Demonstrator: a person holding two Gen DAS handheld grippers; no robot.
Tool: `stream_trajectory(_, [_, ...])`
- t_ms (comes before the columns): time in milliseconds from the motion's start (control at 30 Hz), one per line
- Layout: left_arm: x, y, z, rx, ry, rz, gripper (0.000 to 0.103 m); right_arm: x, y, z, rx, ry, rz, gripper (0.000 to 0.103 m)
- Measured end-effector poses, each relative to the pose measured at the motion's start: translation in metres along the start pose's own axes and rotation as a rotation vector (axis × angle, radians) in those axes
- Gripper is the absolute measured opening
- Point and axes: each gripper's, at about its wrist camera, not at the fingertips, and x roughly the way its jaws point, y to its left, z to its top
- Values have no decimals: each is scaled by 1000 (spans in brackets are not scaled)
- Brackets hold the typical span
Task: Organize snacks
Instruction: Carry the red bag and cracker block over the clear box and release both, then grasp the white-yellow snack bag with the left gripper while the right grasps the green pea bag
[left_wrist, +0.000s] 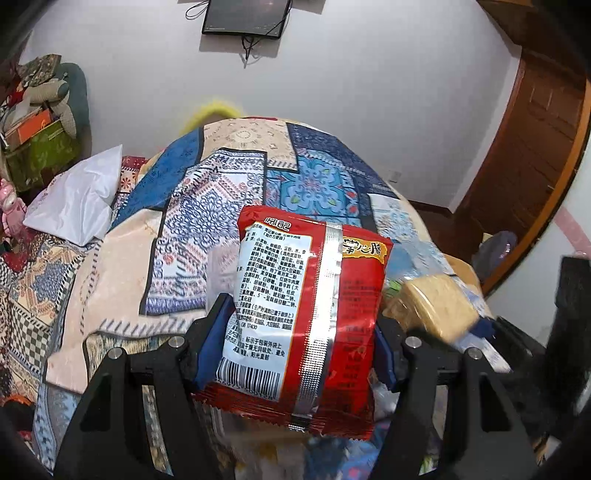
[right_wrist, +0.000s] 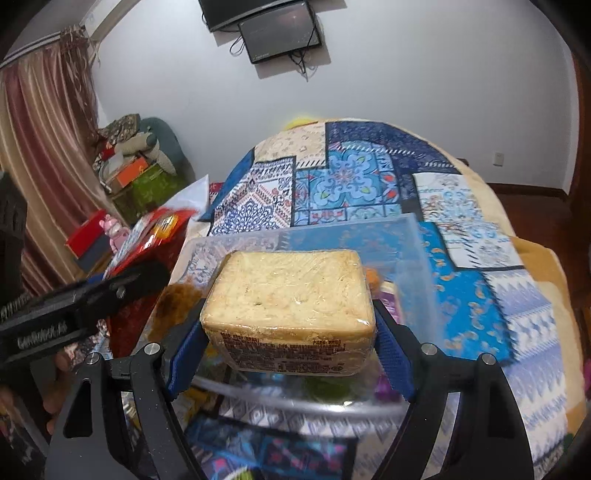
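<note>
Red snack packet (left_wrist: 306, 317) clamped in left claw (left_wrist: 295, 332), back side showing: barcode at 6 o'clock, white panel of Chinese print, silver seam and long axis running 12 to 6. Wrapped pale cake block (right_wrist: 290, 306) pinched in right claw (right_wrist: 290, 343), long axis 3 to 9, dark label print unreadable. Clear bin (right_wrist: 413, 254) beneath, on patchwork bed (right_wrist: 347, 177).

Patchwork quilt (right_wrist: 369, 192) on bed, wall-mounted screen (right_wrist: 280, 37), striped curtain (right_wrist: 40, 147), wooden door (left_wrist: 524, 147), white pillow (left_wrist: 77, 199)
</note>
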Motion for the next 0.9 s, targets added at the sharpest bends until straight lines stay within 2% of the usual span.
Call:
stream_trajectory(233, [36,7,3,-12,44,32,67,10,6,-5,-76,9,-34,80])
stream_trajectory(367, [44,6,-1,10,51,65,75,11,4,-9,-94,19,-34,80])
stream_trajectory(433, [46,6,-2,19,60,67,75,10,1,-12,-89,30,-30,81])
stream_trajectory(533, [39,4,-4,31,59,70,76,10,-1,-14,-87,46,-46,83])
stream_trajectory(700, [18,1,-7,31,39,54,85,6,-4,-15,-72,75,-73,85])
stream_trajectory(900, [-21,-3,-17,42,8,46,86,-19,-8,-13,-70,54,-97,87])
